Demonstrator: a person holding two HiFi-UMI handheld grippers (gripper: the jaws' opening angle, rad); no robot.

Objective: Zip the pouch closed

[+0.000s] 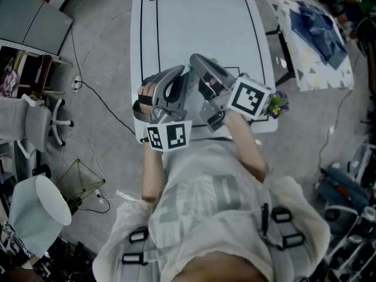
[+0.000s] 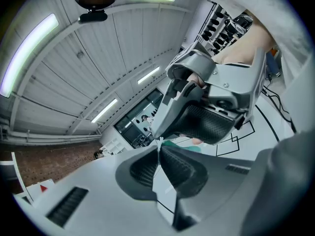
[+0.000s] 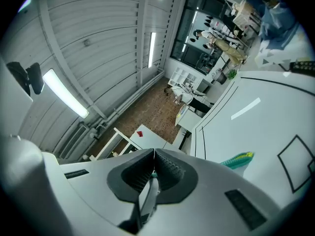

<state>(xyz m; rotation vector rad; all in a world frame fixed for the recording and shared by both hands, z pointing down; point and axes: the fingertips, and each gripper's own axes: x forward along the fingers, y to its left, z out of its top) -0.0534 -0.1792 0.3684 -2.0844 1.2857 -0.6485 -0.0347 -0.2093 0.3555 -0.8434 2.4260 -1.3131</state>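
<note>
Over bench (image 1: 194, 28) near edge, left gripper (image 2: 158, 142) and right gripper (image 3: 154, 154) fingers both clamped on teal pouch (image 3: 239, 158); pull straight, keep it taut.

Two grippers, the left gripper (image 2: 158, 146) and right gripper (image 3: 154, 155), one pouch (image 3: 237, 160), one table (image 1: 194, 22).

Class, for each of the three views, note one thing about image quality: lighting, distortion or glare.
Head view: muted, even light, no hard shadows on the white table. Left gripper view: strong fisheye bending, black corners, the ceiling light strip blown out. Right gripper view: the table bowed by the same fisheye curve, a second light strip glaring.
</note>
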